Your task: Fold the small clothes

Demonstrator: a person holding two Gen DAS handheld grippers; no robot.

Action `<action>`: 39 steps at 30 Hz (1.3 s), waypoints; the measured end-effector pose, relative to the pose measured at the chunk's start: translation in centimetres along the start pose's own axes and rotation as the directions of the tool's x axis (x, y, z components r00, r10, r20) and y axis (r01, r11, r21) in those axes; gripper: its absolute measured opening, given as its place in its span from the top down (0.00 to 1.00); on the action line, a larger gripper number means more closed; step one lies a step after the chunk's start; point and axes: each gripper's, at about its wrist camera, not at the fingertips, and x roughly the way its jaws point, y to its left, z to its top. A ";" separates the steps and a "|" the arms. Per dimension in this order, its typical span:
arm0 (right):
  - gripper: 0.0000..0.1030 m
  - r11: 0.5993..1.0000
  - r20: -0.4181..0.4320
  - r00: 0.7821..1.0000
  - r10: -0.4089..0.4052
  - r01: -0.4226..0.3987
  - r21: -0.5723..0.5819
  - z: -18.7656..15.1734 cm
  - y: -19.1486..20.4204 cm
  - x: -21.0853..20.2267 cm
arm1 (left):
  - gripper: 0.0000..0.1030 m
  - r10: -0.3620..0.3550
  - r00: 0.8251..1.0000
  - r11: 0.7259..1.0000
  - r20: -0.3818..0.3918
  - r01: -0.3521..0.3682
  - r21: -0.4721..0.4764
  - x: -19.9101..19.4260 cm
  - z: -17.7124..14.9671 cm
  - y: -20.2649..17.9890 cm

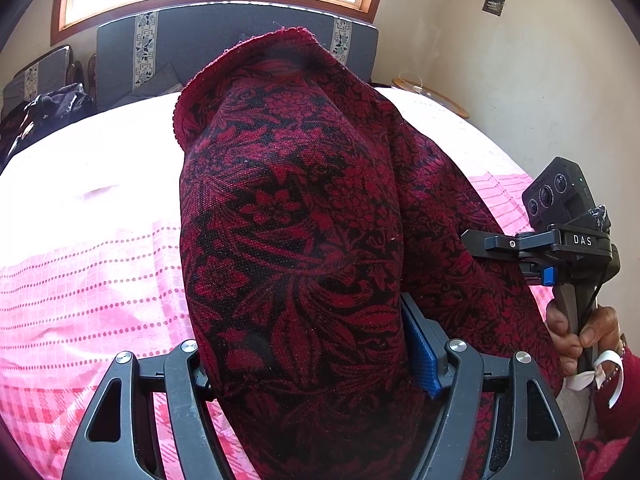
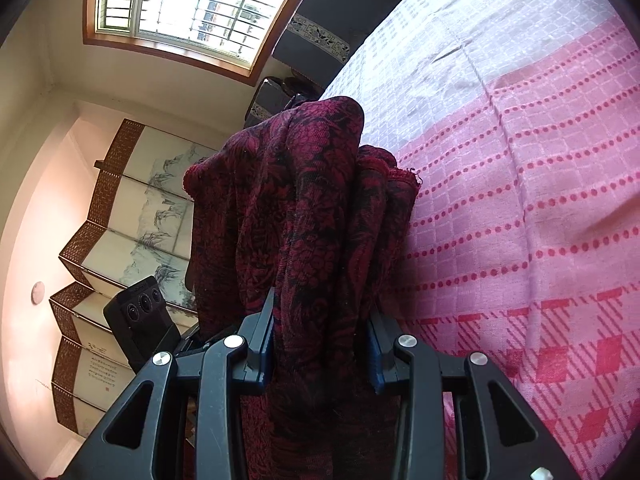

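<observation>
One garment is in work: a dark red knitted cloth with a black floral pattern [image 1: 304, 216]. It hangs above a bed covered by one pink and white checked bedspread with rows of red dots [image 1: 80, 264].

Two grippers are present. The left gripper [image 1: 312, 364] is closed on the cloth; the fabric passes between its two blue-padded fingers [image 1: 422, 360] and rises in front of the lens, with a ribbed hem at the top. The right gripper [image 2: 320, 344] is likewise clamped on the cloth [image 2: 304, 208], which is bunched in several vertical folds between its two fingers [image 2: 264, 340]. In the left wrist view the right gripper [image 1: 500, 242] appears at the right edge, held by one hand [image 1: 576, 336], its fingertips against the cloth.

Background items: one window with a wooden frame [image 2: 192, 8], one grey upholstered headboard with two patterned strips [image 1: 224, 36], and one folding painted screen [image 2: 132, 216].
</observation>
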 end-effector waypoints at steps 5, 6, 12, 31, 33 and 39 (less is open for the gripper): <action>0.61 0.996 0.008 0.998 -0.060 0.061 -0.070 -0.5 1.4 0.2 | 0.17 0.072 0.996 0.997 0.050 -0.072 0.007 -0.5 -0.7 -0.7; 0.60 0.993 0.011 0.997 -0.080 0.080 -0.089 -0.6 1.9 0.3 | 0.15 0.086 0.995 0.996 0.060 -0.086 0.005 -0.7 -1.0 -0.8; 0.55 0.969 0.052 0.986 -0.160 0.167 -0.185 -1.4 4.7 0.1 | 0.04 0.256 0.954 0.964 0.157 -0.264 0.028 -2.0 -1.9 -2.2; 0.16 0.860 0.324 0.919 -0.225 0.344 -0.377 -5.8 12.6 -3.3 | 0.02 0.454 0.809 0.877 0.374 -0.479 -0.028 -8.1 -2.7 -5.7; 0.14 0.858 0.343 0.915 -0.211 0.341 -0.384 -6.1 12.7 -3.9 | 0.00 0.486 0.784 0.863 0.387 -0.501 -0.068 -9.0 -2.4 -5.6; 0.11 0.855 0.345 0.916 -0.204 0.338 -0.393 -6.5 12.3 -4.7 | 0.00 0.544 0.720 0.831 0.431 -0.532 -0.161 -11.2 -2.1 -5.9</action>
